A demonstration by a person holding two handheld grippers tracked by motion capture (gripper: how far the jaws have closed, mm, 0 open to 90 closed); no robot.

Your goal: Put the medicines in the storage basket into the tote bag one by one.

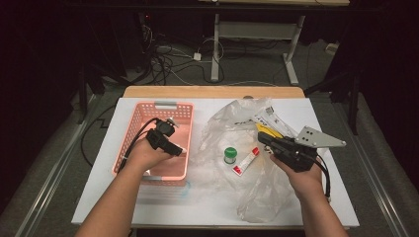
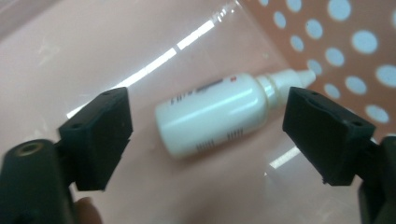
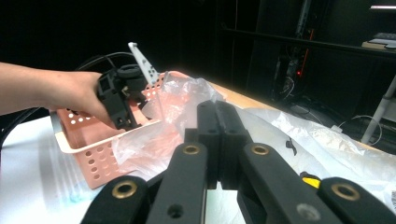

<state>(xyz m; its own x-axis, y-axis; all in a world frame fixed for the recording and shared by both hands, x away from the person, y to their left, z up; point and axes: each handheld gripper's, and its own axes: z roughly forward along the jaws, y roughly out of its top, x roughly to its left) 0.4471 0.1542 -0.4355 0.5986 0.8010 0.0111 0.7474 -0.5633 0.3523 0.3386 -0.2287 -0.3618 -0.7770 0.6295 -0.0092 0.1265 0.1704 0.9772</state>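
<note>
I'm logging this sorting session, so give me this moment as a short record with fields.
work surface: white table
basket: pink basket, on the table's left part
in basket: white bottle, lying on its side
left gripper: open, jaws either side of the bottle, not pressing it
right gripper: shut, over the plastic bag
on bag: green-capped jar

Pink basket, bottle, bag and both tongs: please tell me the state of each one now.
Pink basket: upright on the table, holds the bottle.
White dropper bottle: capped, lying on its side on the basket floor, free between the jaws.
Left tongs: open, inside the basket.
Right tongs: shut, holding nothing.
Clear plastic bag: crumpled, lying open on the table.
Green-capped jar: capped, lying on the bag.
</note>
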